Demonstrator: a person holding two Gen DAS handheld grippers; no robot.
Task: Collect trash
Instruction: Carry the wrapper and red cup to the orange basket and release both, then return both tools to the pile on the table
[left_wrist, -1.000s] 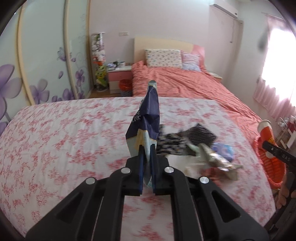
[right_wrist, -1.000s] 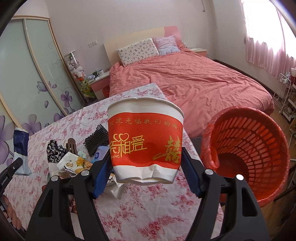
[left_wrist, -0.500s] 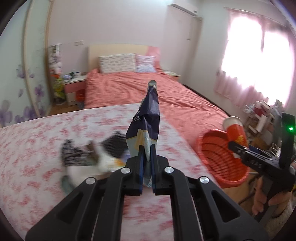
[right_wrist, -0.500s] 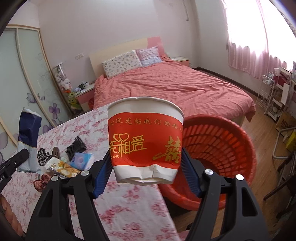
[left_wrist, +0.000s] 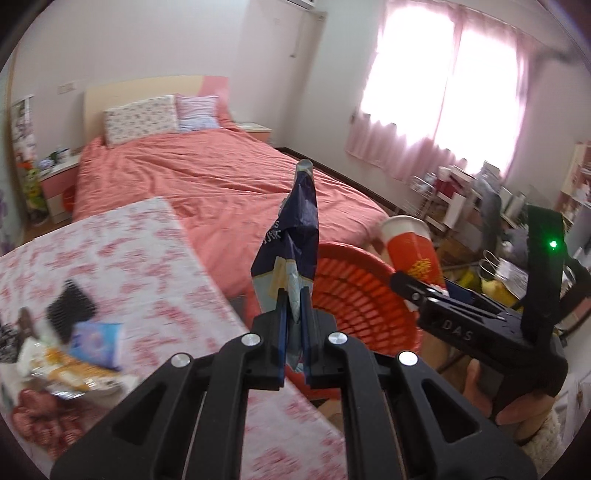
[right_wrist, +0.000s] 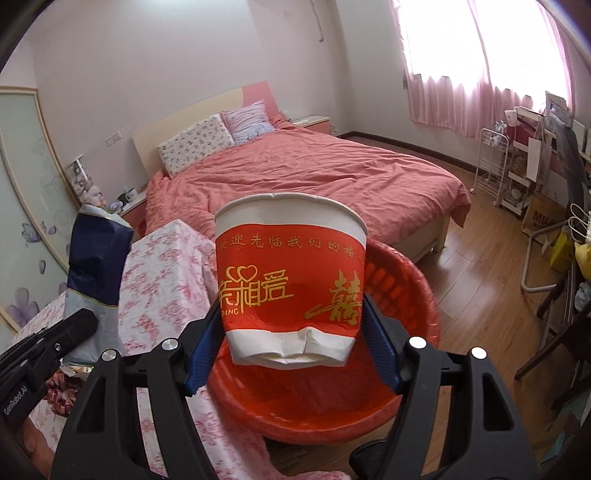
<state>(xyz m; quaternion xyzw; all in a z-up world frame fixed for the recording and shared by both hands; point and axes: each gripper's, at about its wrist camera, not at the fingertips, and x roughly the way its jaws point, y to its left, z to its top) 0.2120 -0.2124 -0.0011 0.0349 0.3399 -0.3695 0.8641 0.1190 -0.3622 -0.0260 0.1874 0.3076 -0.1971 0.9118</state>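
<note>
Over the basket (right_wrist: 413, 291), right gripper (right_wrist: 293, 343) clamps the cup (right_wrist: 291, 273), left gripper (left_wrist: 294, 328) pinches the wrapper (left_wrist: 291, 243); best centre both before releasing.

Two wrist cameras look forward and downward along their grippers, close above a floral table edge (left_wrist: 207, 258). Both views share the red basket (right_wrist: 413, 295) and pink bed (left_wrist: 207, 181).

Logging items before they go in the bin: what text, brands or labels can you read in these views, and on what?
"DAS": black body of the right claw.
"GenRobot.AI": black body of the left claw.
"DING", with gold Chinese characters and hearts: red-and-white paper cup.
"MU", cut off: brown cardboard box.
Dark blue crinkled wrapper: white print, too blurred.
</note>
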